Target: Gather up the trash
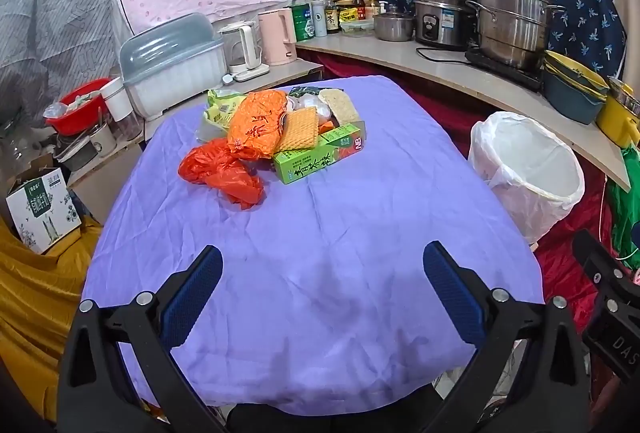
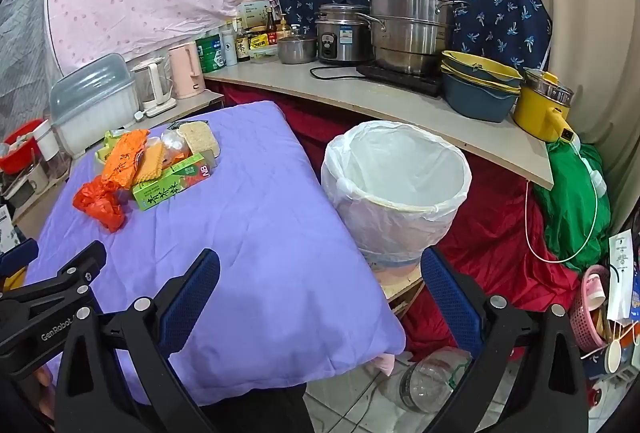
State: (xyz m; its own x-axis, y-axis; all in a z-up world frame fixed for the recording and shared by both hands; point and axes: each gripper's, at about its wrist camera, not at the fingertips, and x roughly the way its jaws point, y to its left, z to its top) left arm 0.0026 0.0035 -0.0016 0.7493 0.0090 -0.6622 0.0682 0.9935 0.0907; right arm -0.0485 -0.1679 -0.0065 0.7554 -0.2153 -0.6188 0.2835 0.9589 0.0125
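Trash pile (image 1: 276,137) on purple cloth (image 1: 320,233), both tongs spread empty, floor bottle (image 2: 432,381) only right view

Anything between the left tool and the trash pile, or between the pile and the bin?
Nothing visible. Only bare purple cloth lies between the open left tool and the pile, whose nearest pieces are the crumpled orange plastic bag and green carton. The white-lined bin, right of the table, stands open-topped and looks empty.

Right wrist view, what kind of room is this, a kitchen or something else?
Probably a cramped home kitchen corner. A counter holds a rice cooker, stacked steel pots and sauce bottles, with kettles nearby. A lined trash bin stands beside a purple-covered table.
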